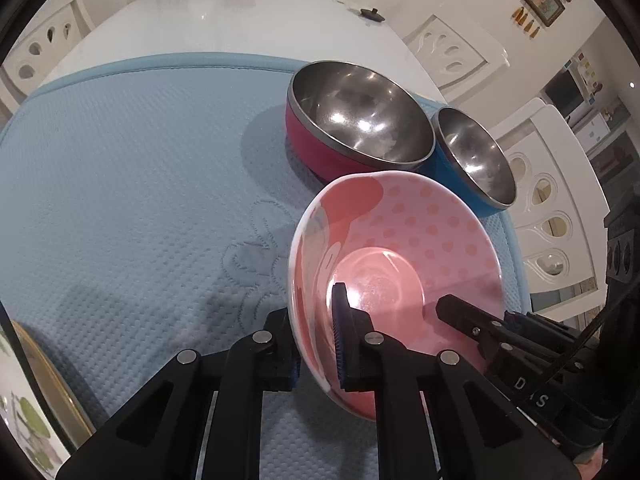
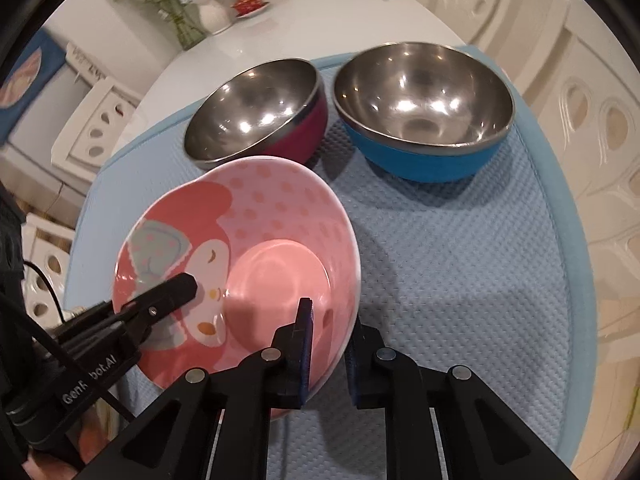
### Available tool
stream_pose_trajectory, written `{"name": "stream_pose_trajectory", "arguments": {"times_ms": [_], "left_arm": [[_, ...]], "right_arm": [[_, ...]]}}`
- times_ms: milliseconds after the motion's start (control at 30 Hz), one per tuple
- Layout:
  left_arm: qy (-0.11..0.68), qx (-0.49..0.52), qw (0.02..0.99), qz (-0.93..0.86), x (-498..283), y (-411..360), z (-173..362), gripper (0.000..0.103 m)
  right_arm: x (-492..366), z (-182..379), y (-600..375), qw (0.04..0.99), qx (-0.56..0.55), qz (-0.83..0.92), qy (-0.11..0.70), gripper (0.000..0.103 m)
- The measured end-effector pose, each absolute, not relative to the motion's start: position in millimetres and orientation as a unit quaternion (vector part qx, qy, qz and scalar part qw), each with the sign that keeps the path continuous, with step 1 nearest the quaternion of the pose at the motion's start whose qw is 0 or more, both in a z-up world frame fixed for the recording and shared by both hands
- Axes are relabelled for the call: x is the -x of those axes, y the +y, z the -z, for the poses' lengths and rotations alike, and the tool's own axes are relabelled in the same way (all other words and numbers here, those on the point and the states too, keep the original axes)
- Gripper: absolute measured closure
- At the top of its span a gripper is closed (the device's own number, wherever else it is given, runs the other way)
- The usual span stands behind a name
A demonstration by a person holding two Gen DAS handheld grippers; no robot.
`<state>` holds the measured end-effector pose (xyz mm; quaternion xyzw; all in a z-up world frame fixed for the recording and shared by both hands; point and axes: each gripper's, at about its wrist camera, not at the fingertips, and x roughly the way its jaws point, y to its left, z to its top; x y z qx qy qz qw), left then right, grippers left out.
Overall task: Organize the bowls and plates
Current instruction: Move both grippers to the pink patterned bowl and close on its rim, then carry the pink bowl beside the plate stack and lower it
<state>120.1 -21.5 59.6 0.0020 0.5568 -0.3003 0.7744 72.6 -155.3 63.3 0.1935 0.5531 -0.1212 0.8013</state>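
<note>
The left tool is clamped on the near-left rim of the pink polka-dot cartoon-print bowl, one finger inside and one outside. The right tool pinches the opposite rim the same way. The bowl sits tilted between them over the light blue quilted mat on the white counter. This looks like the pick-up step. Next, I judge, both tools must lift together and carry it towards the red-sided steel bowl and the blue-sided steel bowl for nesting.
</note>
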Motion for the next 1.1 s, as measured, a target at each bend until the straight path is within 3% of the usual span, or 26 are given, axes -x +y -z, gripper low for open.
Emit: {"name": "stream_pose_trajectory", "arguments": {"times_ms": [667,1100], "left_arm": [[0.537,-0.024,0.783,0.314,-78.2,-12.4,-87.2,0.093],[0.548,-0.005,0.789,0.279,-41.6,61.8,-92.6,0.093]], "right_arm": [[-30.4,-87.6,-145.7,0.801,-0.194,0.110,0.555,0.090],[0.4,-95.8,-75.6,0.792,-0.152,0.041,0.590,0.089]]}}
